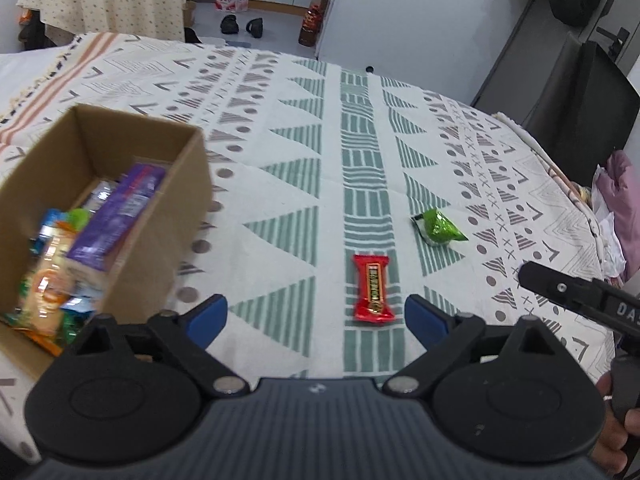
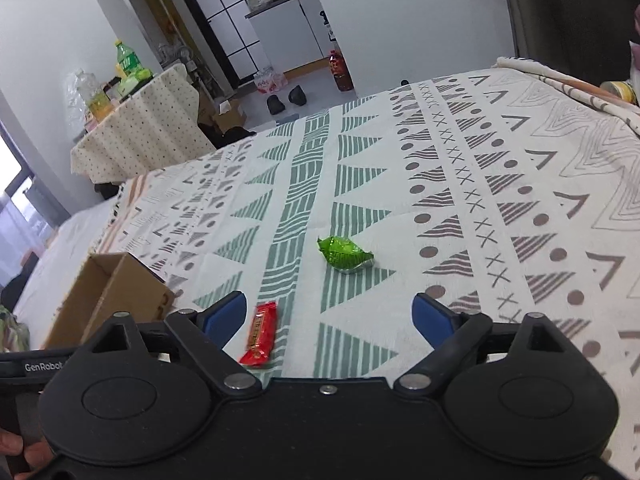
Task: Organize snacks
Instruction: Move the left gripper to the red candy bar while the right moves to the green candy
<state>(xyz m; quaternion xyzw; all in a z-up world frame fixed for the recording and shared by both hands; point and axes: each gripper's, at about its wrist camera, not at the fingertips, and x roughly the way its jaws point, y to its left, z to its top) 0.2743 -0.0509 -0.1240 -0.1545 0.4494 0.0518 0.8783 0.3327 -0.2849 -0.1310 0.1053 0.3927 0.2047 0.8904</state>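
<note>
A red snack bar point(image 1: 372, 288) lies on the patterned tablecloth, just ahead of my open, empty left gripper point(image 1: 316, 316) and between its blue pads. A green foil snack point(image 1: 439, 227) lies beyond it to the right. A cardboard box point(image 1: 132, 216) at the left holds several snack packs, among them a purple one point(image 1: 120, 216). In the right wrist view my right gripper point(image 2: 330, 320) is open and empty. The red bar point(image 2: 262, 334) lies near its left pad, the green snack point(image 2: 345, 255) farther ahead, and the box point(image 2: 108, 300) at the left.
The right gripper's body point(image 1: 580, 300) shows at the right edge of the left wrist view. The tablecloth point(image 2: 480, 200) covers the whole surface. Beyond the far edge are a covered side table point(image 2: 140, 128), shoes point(image 2: 286, 100) and a bottle point(image 2: 340, 66) on the floor.
</note>
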